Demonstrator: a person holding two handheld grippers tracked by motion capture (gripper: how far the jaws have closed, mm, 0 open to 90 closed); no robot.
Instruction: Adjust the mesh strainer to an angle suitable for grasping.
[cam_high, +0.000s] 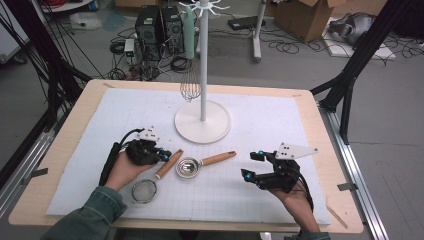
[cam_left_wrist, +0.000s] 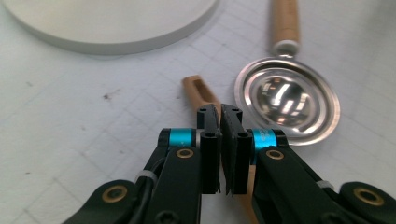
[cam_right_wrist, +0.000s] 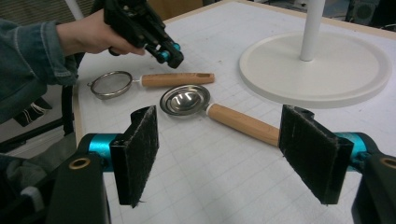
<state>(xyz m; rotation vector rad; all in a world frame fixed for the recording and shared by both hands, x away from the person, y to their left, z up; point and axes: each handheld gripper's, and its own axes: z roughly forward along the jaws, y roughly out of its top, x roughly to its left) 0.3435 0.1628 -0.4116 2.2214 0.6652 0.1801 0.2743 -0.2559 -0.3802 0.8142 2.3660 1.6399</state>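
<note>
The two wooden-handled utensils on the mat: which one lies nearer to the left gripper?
The mesh strainer: its handle lies right under the shut left gripper. The solid metal ladle lies further right.

A wooden handle (cam_left_wrist: 198, 91), matt and light brown, is seen on the strainer (cam_high: 145, 190), whose bowl is fine metal mesh in a thin wire rim. Polished metal is shown on the spoon bowl (cam_right_wrist: 184, 100), mirror-glossy with bright reflections, and a smooth wooden grip (cam_right_wrist: 243, 124) is joined to it by a white collar. The stand base (cam_right_wrist: 327, 70) is finished in smooth matt white. A pale, matt gridded mat (cam_high: 280, 130) is laid over the desk (cam_high: 75, 115) of light wood. Black plastic with blue anodised metal is seen on the right gripper (cam_right_wrist: 233, 144), its pads (cam_right_wrist: 140, 149) rough and fuzzy.
</note>
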